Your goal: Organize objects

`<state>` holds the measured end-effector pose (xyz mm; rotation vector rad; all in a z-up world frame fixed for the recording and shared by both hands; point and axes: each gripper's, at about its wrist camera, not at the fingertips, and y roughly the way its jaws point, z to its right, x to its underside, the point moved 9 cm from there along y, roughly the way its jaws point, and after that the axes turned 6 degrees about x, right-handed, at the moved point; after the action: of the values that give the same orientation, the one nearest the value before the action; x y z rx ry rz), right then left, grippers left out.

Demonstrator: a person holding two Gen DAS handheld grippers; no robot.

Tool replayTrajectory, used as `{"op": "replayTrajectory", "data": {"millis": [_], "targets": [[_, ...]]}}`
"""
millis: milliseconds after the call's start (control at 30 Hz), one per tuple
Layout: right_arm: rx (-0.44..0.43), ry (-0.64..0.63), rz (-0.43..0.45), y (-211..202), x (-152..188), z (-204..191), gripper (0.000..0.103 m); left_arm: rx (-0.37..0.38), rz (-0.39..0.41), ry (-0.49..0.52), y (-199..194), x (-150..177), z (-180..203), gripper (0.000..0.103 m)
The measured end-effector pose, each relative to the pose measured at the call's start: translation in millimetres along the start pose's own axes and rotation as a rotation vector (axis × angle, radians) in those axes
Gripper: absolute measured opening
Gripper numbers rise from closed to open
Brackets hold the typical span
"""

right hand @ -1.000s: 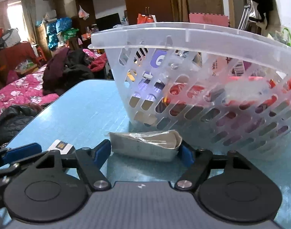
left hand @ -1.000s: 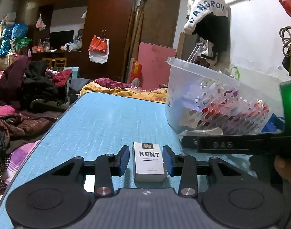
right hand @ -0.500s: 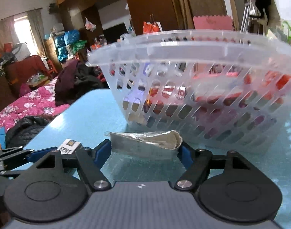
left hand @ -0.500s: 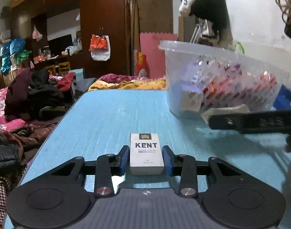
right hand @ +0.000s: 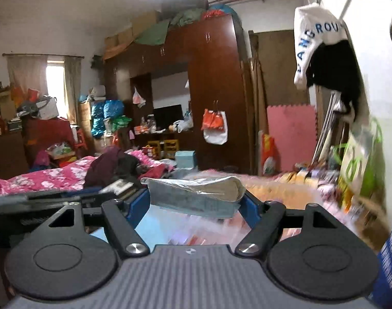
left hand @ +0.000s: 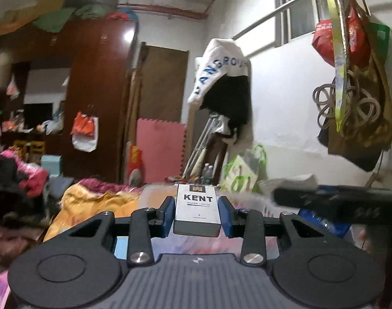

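Note:
A white KENT cigarette pack (left hand: 197, 208) stands upright between the blue pads of my left gripper (left hand: 197, 215), which is shut on it and holds it in the air. My right gripper (right hand: 194, 204) is shut on a flat silver-grey plastic-wrapped packet (right hand: 196, 195), also held in the air. Each gripper shows in the other's view: the right gripper (left hand: 337, 203) as a black bar on the right, the left gripper (right hand: 54, 198) low on the left. A motion-blurred pale basket (right hand: 211, 231) with reddish contents lies just below the packet.
A sliver of the blue table (left hand: 121, 247) shows under the left fingers. Bags and coiled cord (left hand: 350, 103) hang on the white wall at right, beside a hung white and black jacket (left hand: 221, 77). A bed piled with clothes (right hand: 67, 177) and a dark wardrobe (right hand: 211, 90) stand beyond.
Both grippers have risen with the pack and the packet in them. The table top and the basket have dropped to the bottom of both views, and the far room now fills them.

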<state>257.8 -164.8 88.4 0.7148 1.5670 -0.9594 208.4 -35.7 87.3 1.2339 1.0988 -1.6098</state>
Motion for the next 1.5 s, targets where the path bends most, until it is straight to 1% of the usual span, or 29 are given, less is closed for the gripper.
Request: {"op": "replayTrajectory", "data": {"millis": [33,100,133,200,233,267,300,333,367,433,500,533,567,600,633,700,767,800,867,933,967,1033,1100,1167,1300,1400,1500], "targets": [[0.017,-0.007,-0.003,9,-5,4,0.077,0.007,-0.015,-0.005,15,-8,4,0.041],[0.041,-0.018,-0.017,30,-10,15,0.077,0.017,-0.062,-0.039,46,-14,6,0.041],[0.047,-0.025,-0.040,40,-9,19,0.079,0.017,-0.083,-0.052,60,-15,5,0.041],[0.038,-0.029,-0.085,58,-1,25,0.085,-0.002,-0.124,-0.074,89,-12,0,0.042],[0.043,-0.035,-0.101,61,3,30,0.094,0.000,-0.137,-0.091,97,-7,-2,0.042],[0.058,-0.040,-0.110,66,6,35,0.099,0.002,-0.148,-0.107,105,-3,-7,0.052],[0.068,-0.040,-0.115,66,10,42,0.099,-0.005,-0.169,-0.118,113,2,-12,0.067],[0.071,-0.037,-0.116,65,12,46,0.099,-0.010,-0.175,-0.125,115,5,-18,0.071],[0.069,-0.031,-0.115,62,13,49,0.100,-0.009,-0.171,-0.131,115,8,-21,0.071],[0.057,-0.016,-0.108,52,13,53,0.103,-0.009,-0.126,-0.151,107,7,-28,0.071],[0.056,-0.009,-0.074,39,9,53,0.103,0.013,-0.101,-0.160,100,4,-26,0.072],[0.060,-0.011,-0.062,32,6,53,0.103,0.033,-0.086,-0.158,93,2,-23,0.075],[0.070,-0.013,-0.059,26,5,53,0.103,0.040,-0.076,-0.146,87,-1,-21,0.086],[0.082,-0.017,-0.060,21,4,52,0.103,0.022,-0.059,-0.115,79,-4,-18,0.098],[0.090,-0.031,-0.055,16,3,51,0.103,-0.011,-0.038,-0.077,72,-9,-16,0.102],[0.138,-0.069,-0.016,7,4,49,0.103,-0.039,-0.006,-0.016,58,-14,-9,0.103],[0.161,-0.106,0.011,3,7,50,0.103,-0.037,0.013,-0.020,51,-15,-8,0.103],[0.171,-0.119,-0.003,1,11,48,0.103,-0.030,0.007,-0.023,49,-13,-7,0.103],[0.184,-0.111,-0.081,5,19,49,0.103,-0.013,-0.033,-0.045,53,-9,-7,0.103],[0.194,-0.129,-0.128,9,27,52,0.103,-0.012,-0.089,-0.060,59,1,-8,0.103],[0.205,-0.150,-0.143,10,31,52,0.103,-0.016,-0.116,-0.051,62,6,-8,0.103],[0.223,-0.142,-0.125,10,34,56,0.103,-0.037,-0.136,-0.025,64,15,-7,0.103],[0.204,-0.121,-0.131,11,37,58,0.103,-0.056,-0.160,-0.005,63,22,-7,0.103],[0.176,-0.107,-0.160,11,42,58,0.103,-0.047,-0.160,-0.013,61,22,-8,0.103],[0.192,-0.119,-0.159,6,48,62,0.103,-0.054,-0.165,-0.007,56,24,-7,0.103],[0.173,-0.093,-0.164,3,52,65,0.103,-0.068,-0.184,0.009,55,29,-2,0.103],[0.162,-0.071,-0.170,2,56,69,0.103,-0.080,-0.185,0.040,54,32,3,0.103]]}}
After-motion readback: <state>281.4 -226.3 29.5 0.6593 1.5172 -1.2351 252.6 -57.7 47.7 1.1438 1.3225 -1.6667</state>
